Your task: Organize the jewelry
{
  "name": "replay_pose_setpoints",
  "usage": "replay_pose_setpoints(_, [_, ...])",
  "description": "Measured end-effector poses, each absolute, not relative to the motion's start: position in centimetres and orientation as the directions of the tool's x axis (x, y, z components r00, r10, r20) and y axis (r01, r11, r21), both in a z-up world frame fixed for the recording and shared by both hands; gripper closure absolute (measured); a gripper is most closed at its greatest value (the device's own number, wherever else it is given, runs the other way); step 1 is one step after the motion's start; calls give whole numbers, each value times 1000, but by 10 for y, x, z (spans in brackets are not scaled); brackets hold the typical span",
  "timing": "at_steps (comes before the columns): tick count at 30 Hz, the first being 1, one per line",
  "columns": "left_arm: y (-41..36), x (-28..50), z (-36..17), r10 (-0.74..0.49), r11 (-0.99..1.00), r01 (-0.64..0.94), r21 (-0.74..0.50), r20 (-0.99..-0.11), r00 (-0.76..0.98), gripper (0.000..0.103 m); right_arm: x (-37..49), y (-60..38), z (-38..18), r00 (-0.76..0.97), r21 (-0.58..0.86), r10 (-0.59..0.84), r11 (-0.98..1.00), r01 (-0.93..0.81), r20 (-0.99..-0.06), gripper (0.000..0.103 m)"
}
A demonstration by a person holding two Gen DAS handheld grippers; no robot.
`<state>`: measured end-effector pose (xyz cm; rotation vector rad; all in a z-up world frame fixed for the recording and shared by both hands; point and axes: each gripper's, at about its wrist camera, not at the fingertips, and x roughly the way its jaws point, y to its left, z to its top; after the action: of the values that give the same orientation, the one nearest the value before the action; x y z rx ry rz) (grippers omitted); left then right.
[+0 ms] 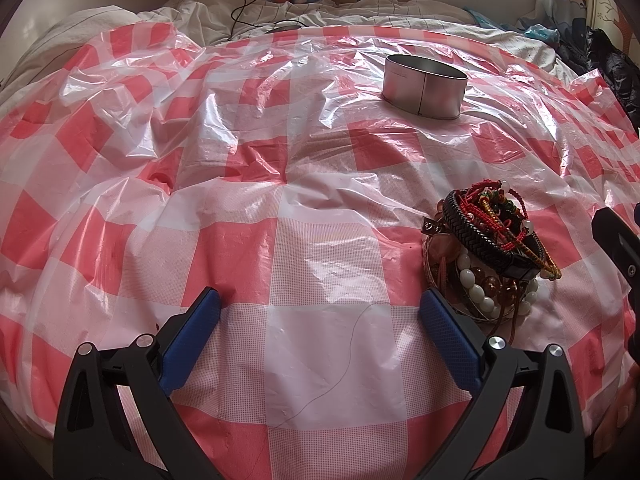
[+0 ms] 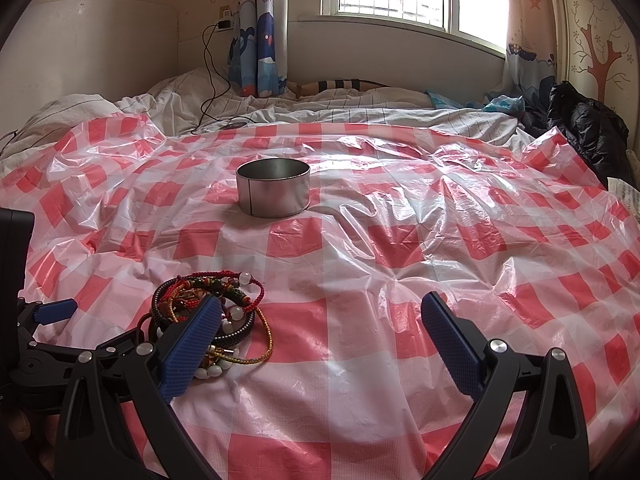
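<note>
Blue-padded left gripper and right gripper both gape wide, holding nothing, flanking the tangled heap of beaded, braided and cord bracelets on the red-checked plastic sheet (presumably staged for transfer), well short of the round open metal tin.

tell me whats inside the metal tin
Only the inner back wall of the metal tin shows, bare. Its near wall hides the bottom, so contents cannot be told. The bracelet pile lies apart, nearer the grippers.
</note>
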<state>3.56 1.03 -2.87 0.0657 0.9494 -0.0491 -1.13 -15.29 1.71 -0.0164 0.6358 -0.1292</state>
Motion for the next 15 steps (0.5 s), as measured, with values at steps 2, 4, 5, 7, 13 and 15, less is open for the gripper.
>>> replay_pose_setpoints(2, [10,36,-29,-13,997,71,35,-814,581,7,-11,-153,17,796,-54,-125,992,115,-592,7])
replay_pose_setpoints(4, [10,36,-29,-13,997,71,35,-814,581,7,-11,-153,17,796,-55,-125,992,115,-592,7])
replay_pose_setpoints(5, [10,36,-29,-13,997,71,35,-814,581,7,-11,-153,17,797,-55,-125,992,115,-591,7])
replay_pose_setpoints(7, [10,36,-29,-13,997,71,35,-814,581,7,-11,-153,17,796,-55,-125,992,115,-592,7])
replay_pose_setpoints(13, [10,36,-29,-13,997,71,35,-814,581,7,-11,-154,18,796,-54,-125,992,115,-592,7])
replay_pose_setpoints(15, [10,35,-29,-13,997,71,35,-814,581,7,-11,-153,17,796,-54,-125,992,115,-592,7])
